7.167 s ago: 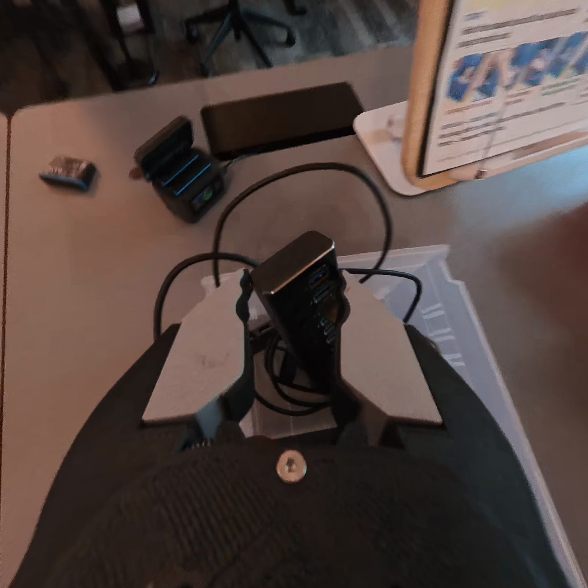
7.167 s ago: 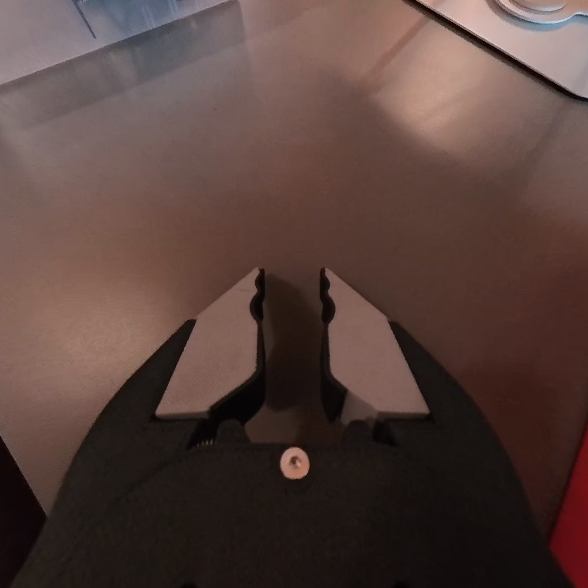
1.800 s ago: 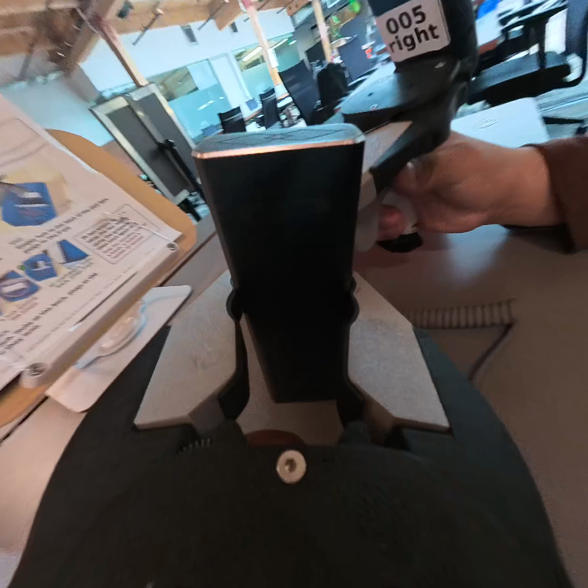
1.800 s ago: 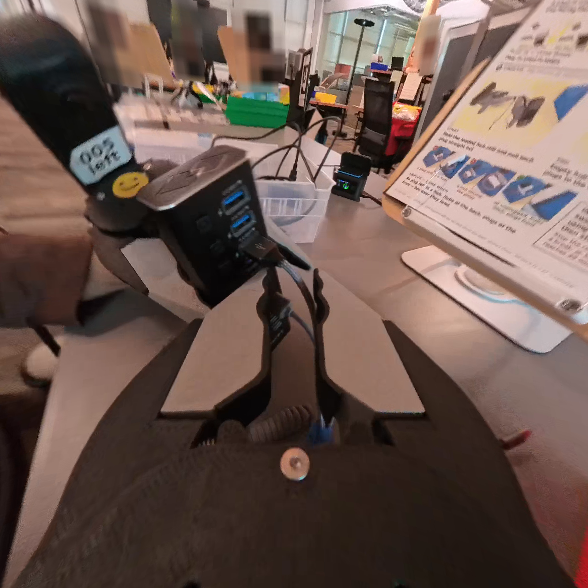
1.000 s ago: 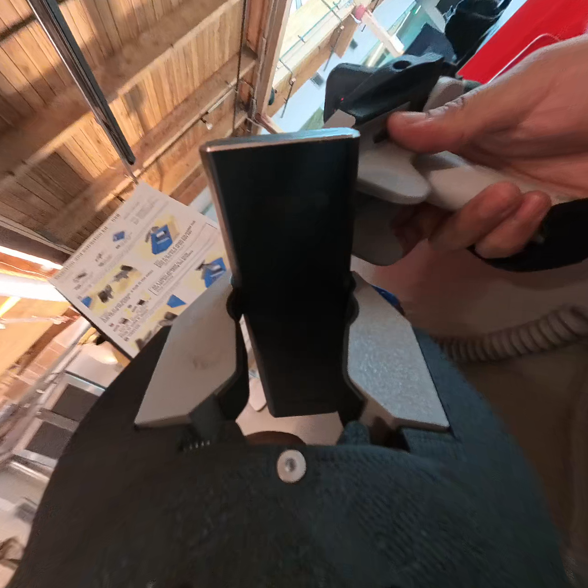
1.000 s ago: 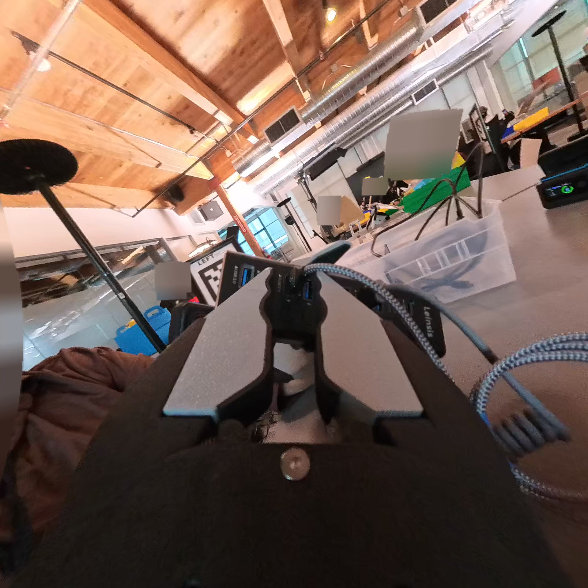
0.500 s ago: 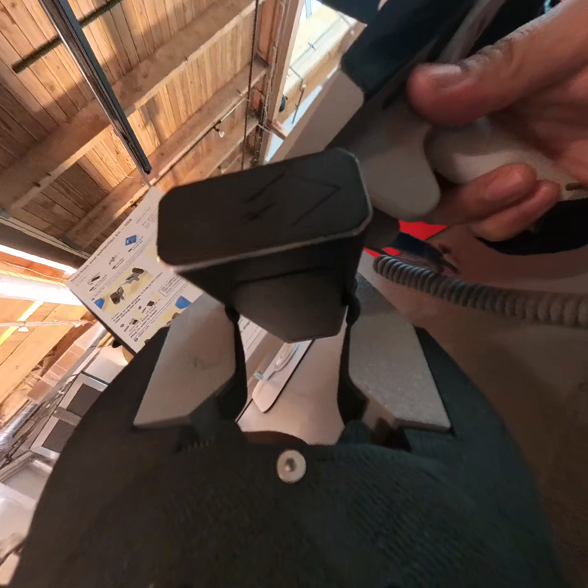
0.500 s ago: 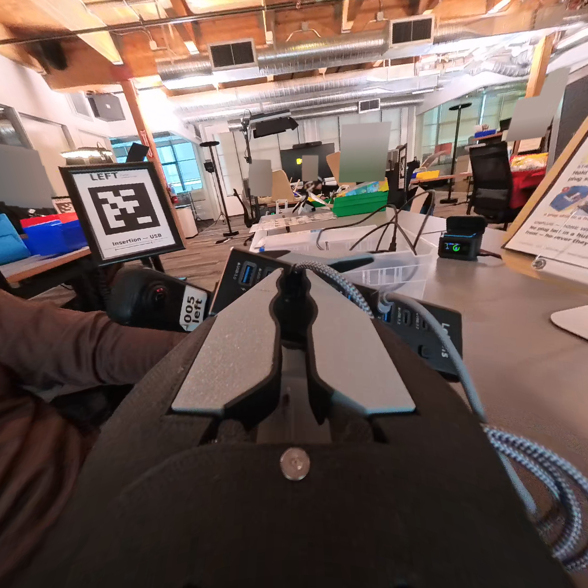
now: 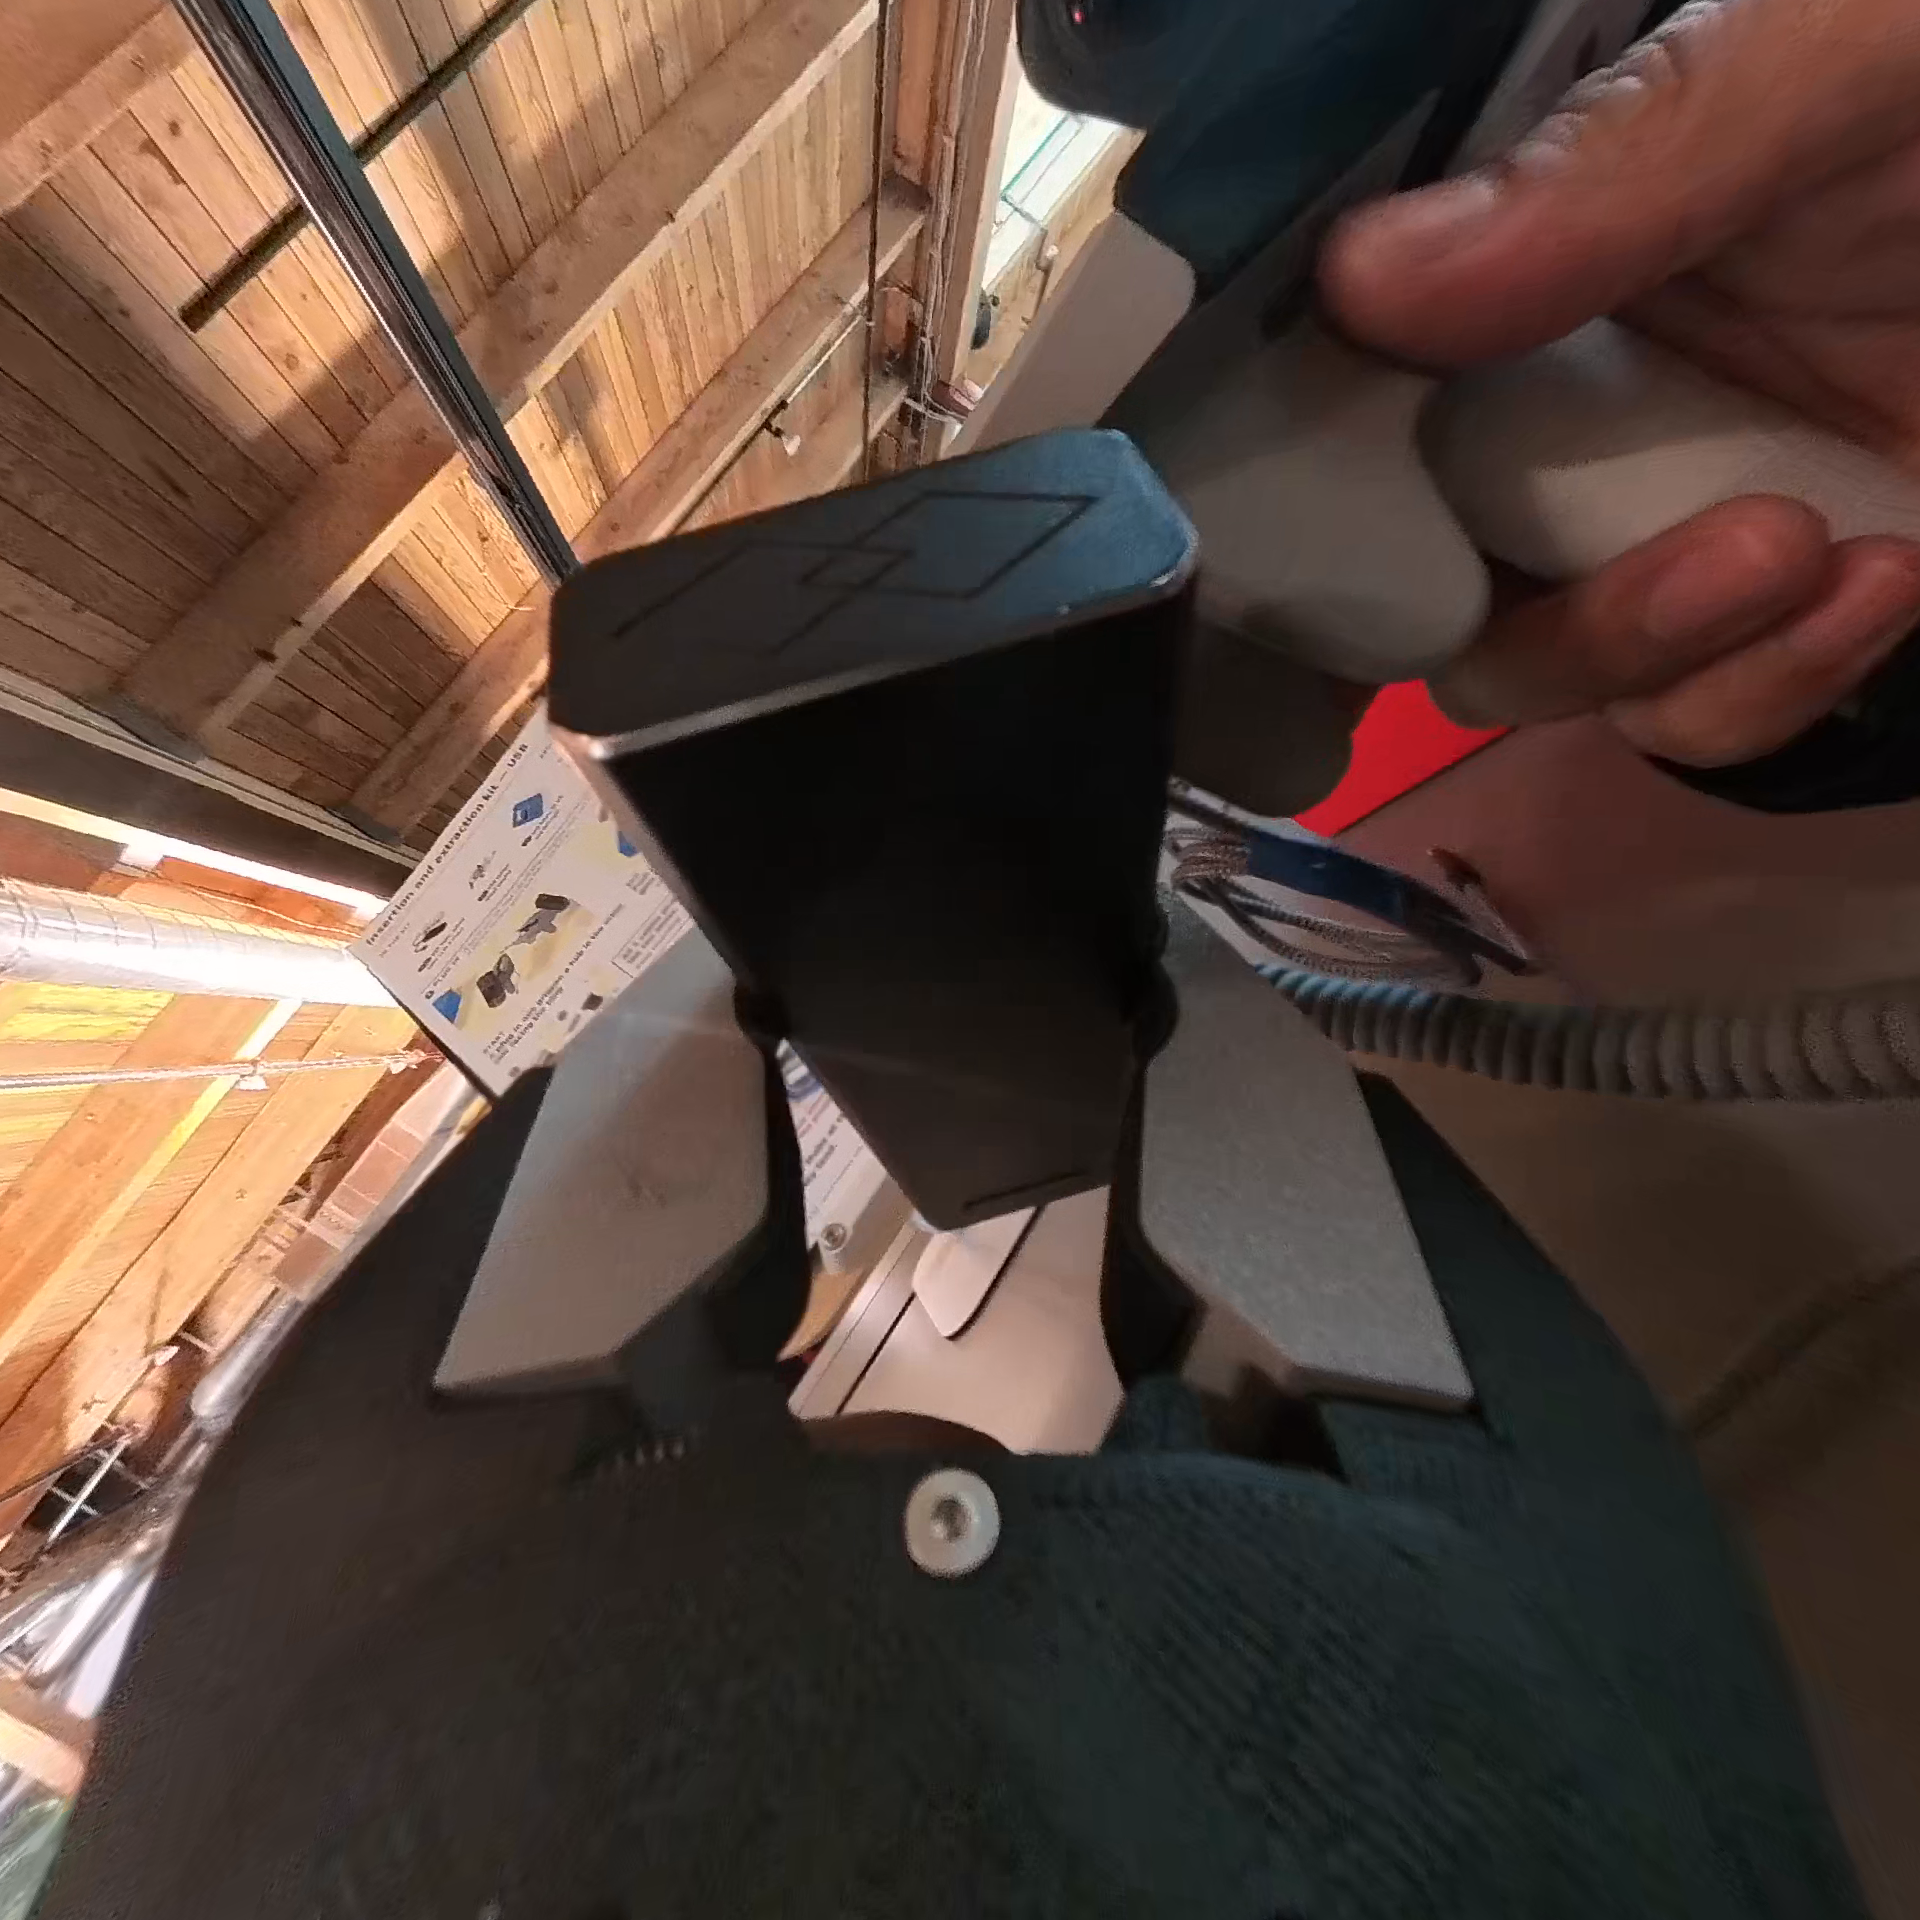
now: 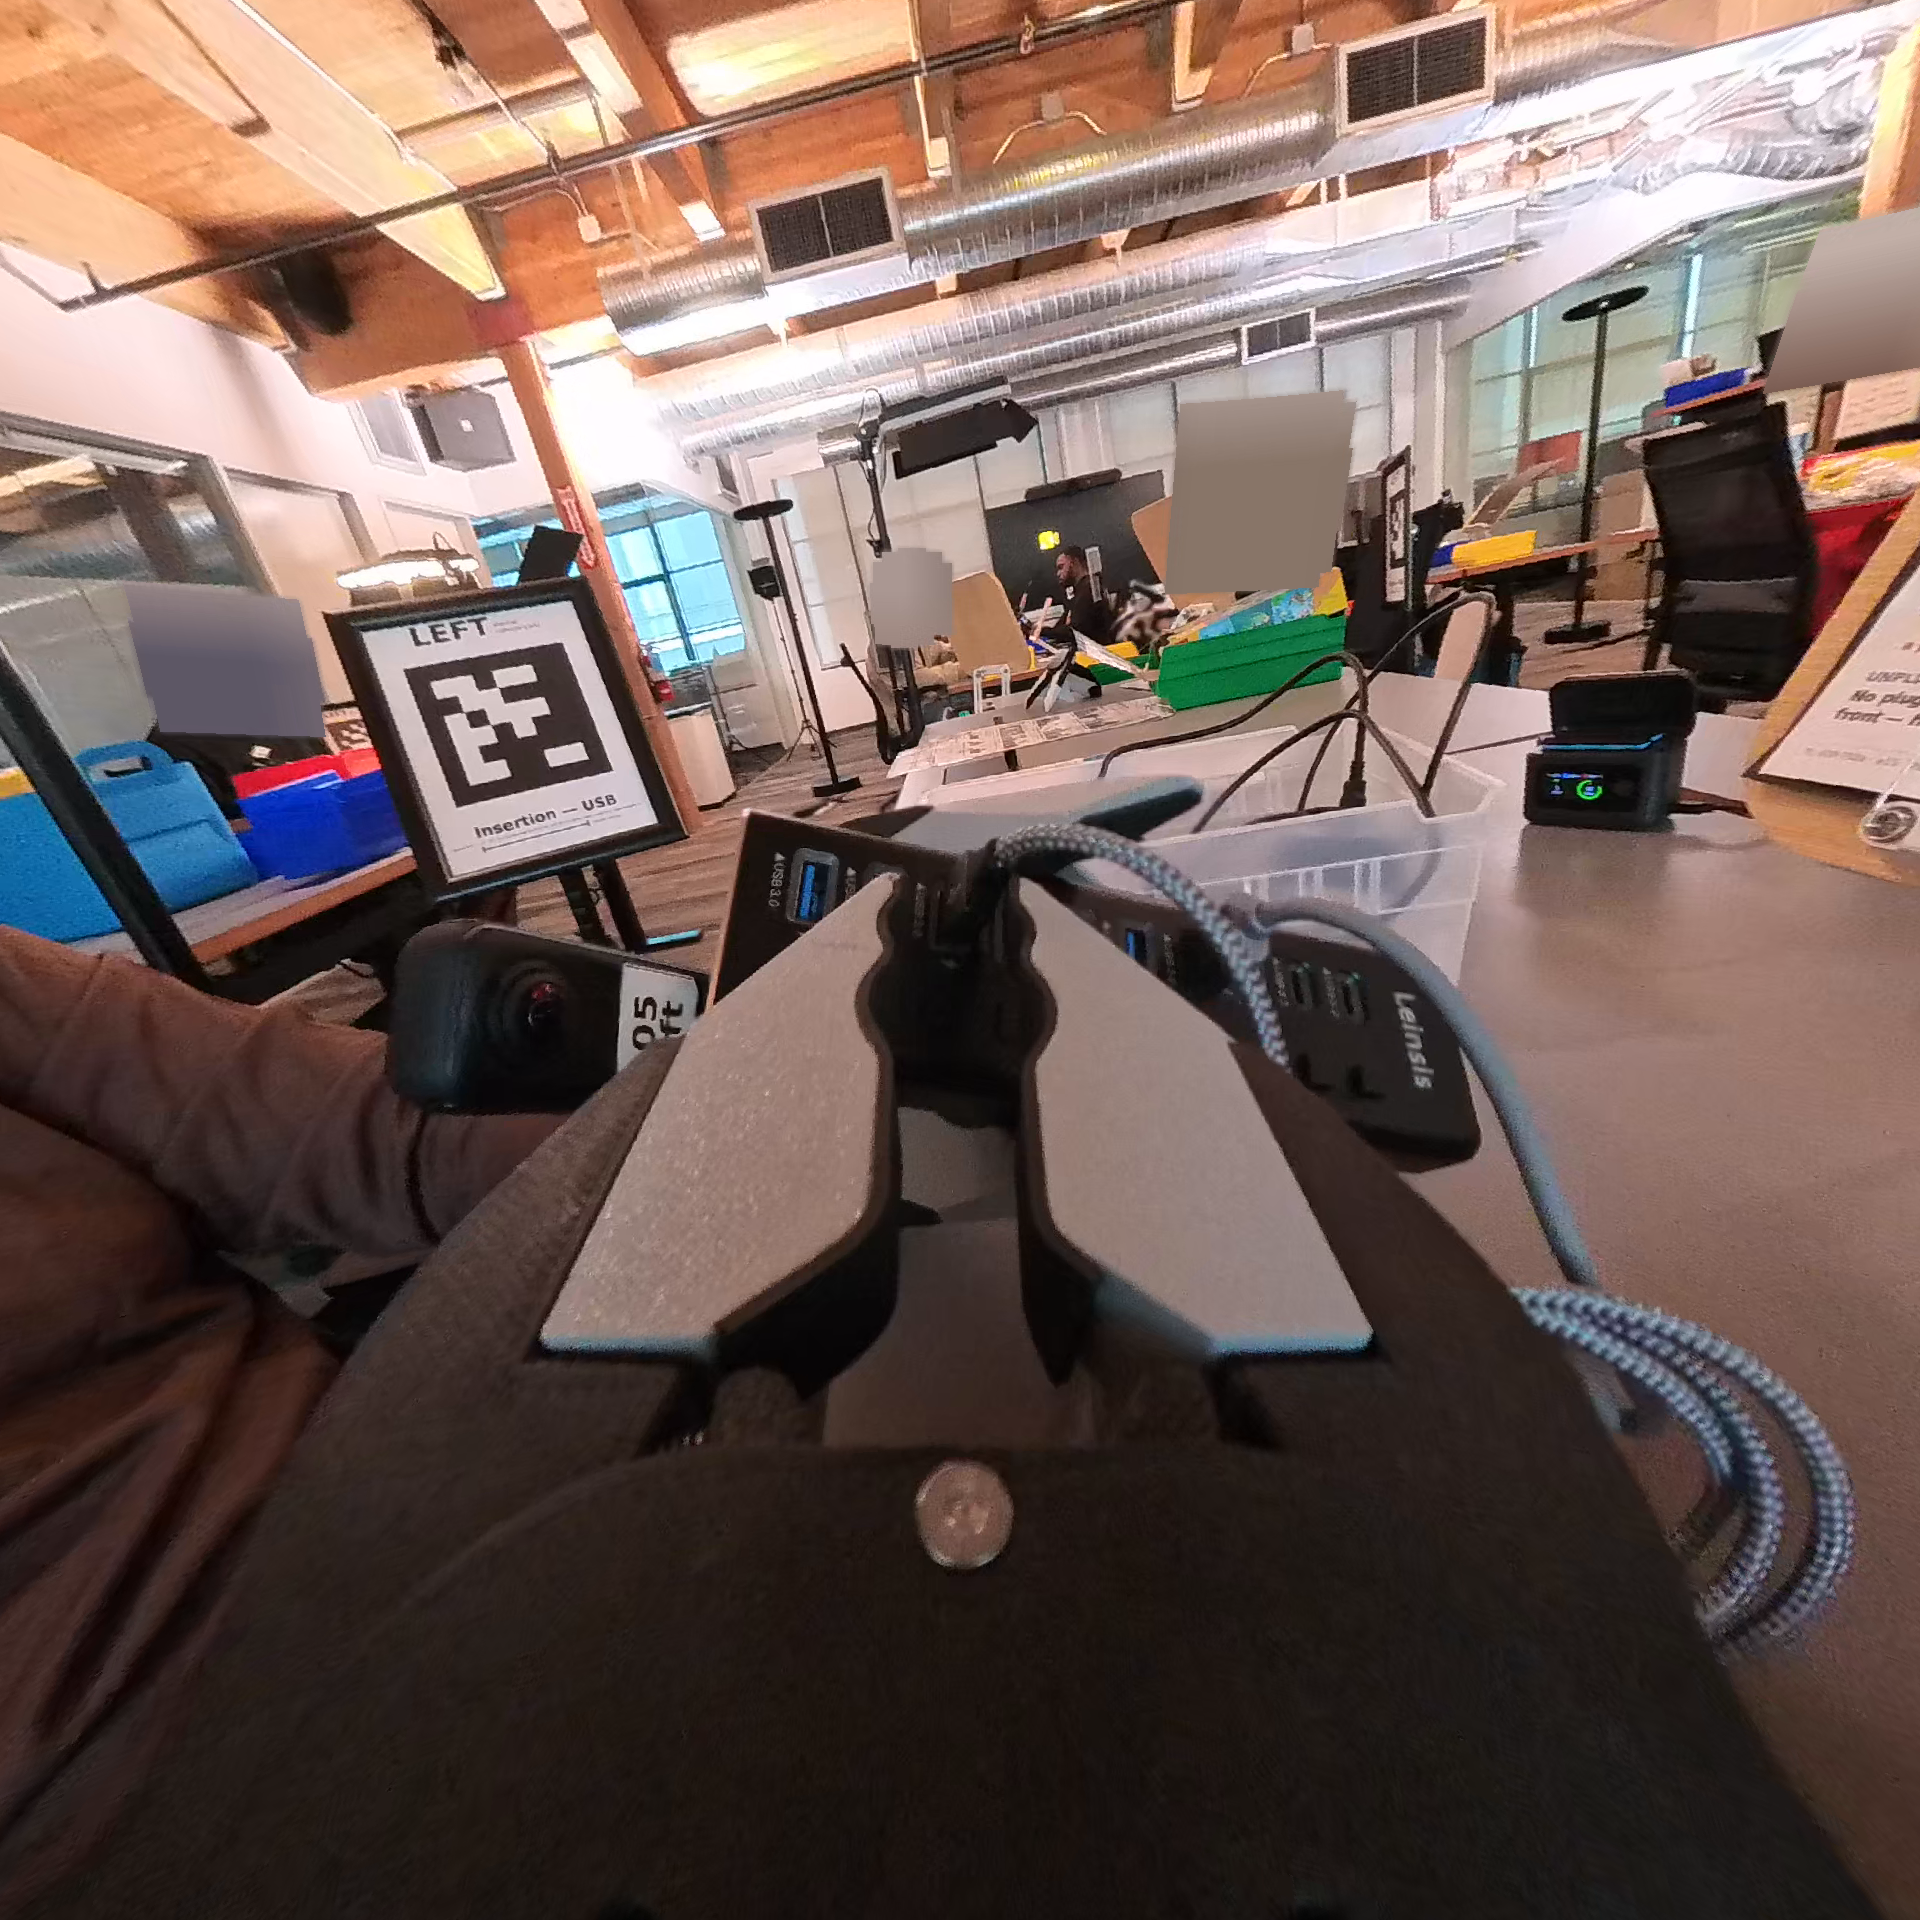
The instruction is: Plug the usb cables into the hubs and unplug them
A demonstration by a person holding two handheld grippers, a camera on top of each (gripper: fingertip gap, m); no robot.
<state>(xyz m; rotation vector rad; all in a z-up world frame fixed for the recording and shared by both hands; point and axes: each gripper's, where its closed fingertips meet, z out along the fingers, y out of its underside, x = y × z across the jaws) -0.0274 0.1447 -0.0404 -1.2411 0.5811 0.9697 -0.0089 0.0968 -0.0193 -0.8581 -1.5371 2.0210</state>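
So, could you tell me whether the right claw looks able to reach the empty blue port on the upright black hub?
Probably yes: the blue port sits uncovered beside the right claw.

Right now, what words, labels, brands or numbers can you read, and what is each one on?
I don't quote writing; these things bear it.
Framed sign: lettering around a black-and-white code.
White sticker on the left gripper: short print.
Held hub: port markings.
Hub on the table: brand mark.
Instruction sheet: too small to read.
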